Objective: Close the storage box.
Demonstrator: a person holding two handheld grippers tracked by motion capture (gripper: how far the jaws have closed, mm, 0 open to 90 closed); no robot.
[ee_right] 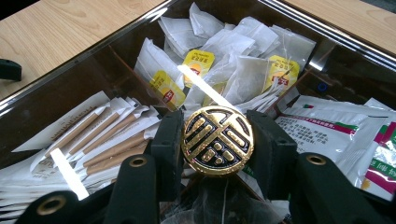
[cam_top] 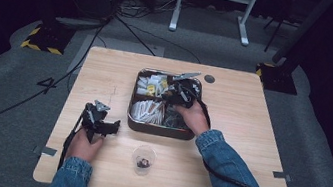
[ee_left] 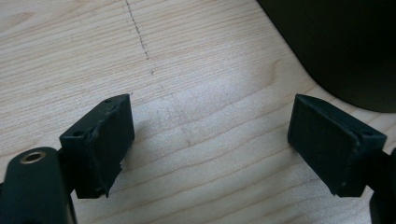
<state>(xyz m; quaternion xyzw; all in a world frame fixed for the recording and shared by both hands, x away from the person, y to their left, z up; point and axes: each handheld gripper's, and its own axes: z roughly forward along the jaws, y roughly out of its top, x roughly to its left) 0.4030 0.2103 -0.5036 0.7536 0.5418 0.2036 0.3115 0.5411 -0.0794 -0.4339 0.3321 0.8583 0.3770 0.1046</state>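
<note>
We look down on a pale wooden table (cam_top: 107, 71) on grey carpet, with a dark room beyond where little can be made out. At the left, the left claw (ee_left: 210, 140) rests low over bare wood, its jaws standing wide apart with nothing between them; a dark rounded corner of the tray (ee_left: 345, 46) is cut off at the edge of the left gripper view. Near the front edge stands a small clear cup (cam_top: 143, 159) with something dark inside that we cannot identify. Further right, the compartmented tray (cam_top: 159, 129) holds tea bags (ee_right: 243, 56), paper-wrapped sticks (ee_right: 107, 135) and printed sachets (ee_right: 327, 130). The right claw (ee_right: 217, 140) is inside it, clamped on a round black-and-gold disc (ee_right: 217, 140); what hangs beneath the disc is hidden.
</note>
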